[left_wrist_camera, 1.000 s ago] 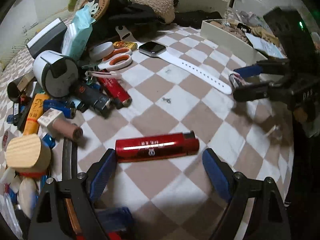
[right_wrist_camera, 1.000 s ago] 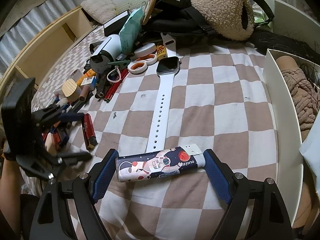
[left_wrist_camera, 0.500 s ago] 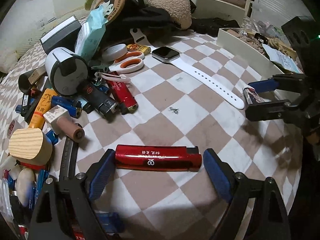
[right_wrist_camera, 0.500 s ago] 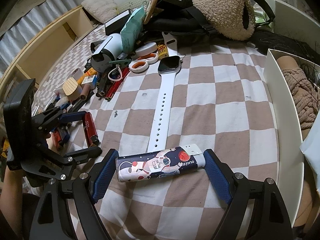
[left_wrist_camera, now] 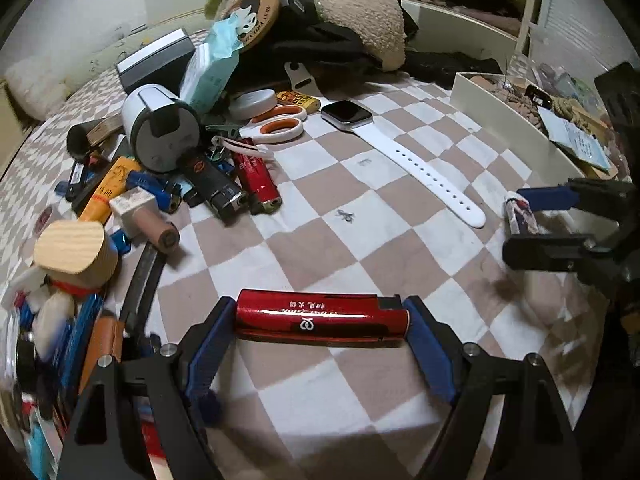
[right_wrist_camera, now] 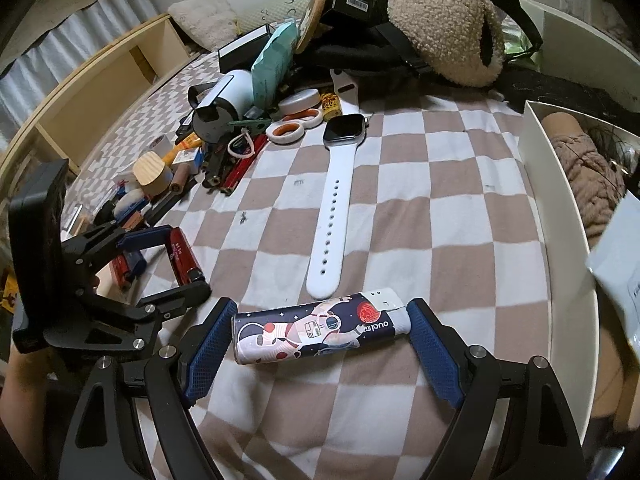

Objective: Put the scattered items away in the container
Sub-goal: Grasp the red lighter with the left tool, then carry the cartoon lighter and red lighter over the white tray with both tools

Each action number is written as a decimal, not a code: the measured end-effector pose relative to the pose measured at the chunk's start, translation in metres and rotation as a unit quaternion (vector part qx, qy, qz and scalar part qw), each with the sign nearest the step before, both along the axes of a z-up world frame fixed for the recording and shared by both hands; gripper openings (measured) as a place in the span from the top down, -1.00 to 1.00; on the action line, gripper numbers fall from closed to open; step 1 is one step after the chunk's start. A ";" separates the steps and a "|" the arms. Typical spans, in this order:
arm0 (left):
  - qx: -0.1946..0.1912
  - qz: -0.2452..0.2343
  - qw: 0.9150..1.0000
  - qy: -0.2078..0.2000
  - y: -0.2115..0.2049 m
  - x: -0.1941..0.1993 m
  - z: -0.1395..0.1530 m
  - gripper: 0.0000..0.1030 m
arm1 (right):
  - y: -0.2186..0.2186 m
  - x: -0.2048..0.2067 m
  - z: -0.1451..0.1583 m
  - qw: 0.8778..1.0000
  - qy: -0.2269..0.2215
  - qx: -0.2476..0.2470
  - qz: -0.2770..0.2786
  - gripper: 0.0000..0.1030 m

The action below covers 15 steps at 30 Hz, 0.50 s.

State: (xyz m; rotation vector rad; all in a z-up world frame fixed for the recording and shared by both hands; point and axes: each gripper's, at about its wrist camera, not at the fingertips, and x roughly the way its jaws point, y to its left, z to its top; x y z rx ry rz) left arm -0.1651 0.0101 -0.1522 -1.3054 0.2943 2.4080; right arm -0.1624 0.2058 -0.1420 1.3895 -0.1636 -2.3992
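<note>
A red lighter (left_wrist_camera: pixel 320 320) lies lengthwise between the blue pads of my left gripper (left_wrist_camera: pixel 320 312). Its jaws are closing and both pads touch the lighter's ends. The right wrist view shows that gripper (right_wrist_camera: pixel 176 260) at the left, low over the checked cloth. An astronaut-print lighter (right_wrist_camera: pixel 316 332) spans the pads of my right gripper (right_wrist_camera: pixel 320 314), which is shut on it end to end. The left wrist view shows this gripper (left_wrist_camera: pixel 524 216) at the right. The white container (right_wrist_camera: pixel 560 208) stands along the right, with knitted things and papers inside.
A white-strapped watch (right_wrist_camera: pixel 340 168) lies mid-cloth. At the left is a heap: scissors (left_wrist_camera: pixel 276 124), several lighters (left_wrist_camera: pixel 224 192), a wooden block (left_wrist_camera: pixel 72 248), a grey-white cylinder (left_wrist_camera: pixel 160 136), boxes. A fuzzy beige hat (right_wrist_camera: pixel 444 28) sits on black bags behind.
The left view has rolled, so the red lighter now sits level between the pads. The left jaws have closed onto its ends. The right gripper and its lighter have not moved.
</note>
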 end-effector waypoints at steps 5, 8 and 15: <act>0.023 0.019 1.000 0.004 0.006 0.017 0.007 -0.63 | 0.000 0.007 0.004 1.000 0.002 -0.001 -0.008 -0.67; 0.044 0.030 0.999 0.012 0.008 0.028 0.015 -0.63 | 0.003 0.013 0.011 1.000 0.011 -0.008 -0.016 -0.67; 0.099 0.050 0.993 0.042 0.014 0.051 0.042 -0.63 | 0.017 0.032 0.037 0.997 0.042 -0.047 -0.032 -0.67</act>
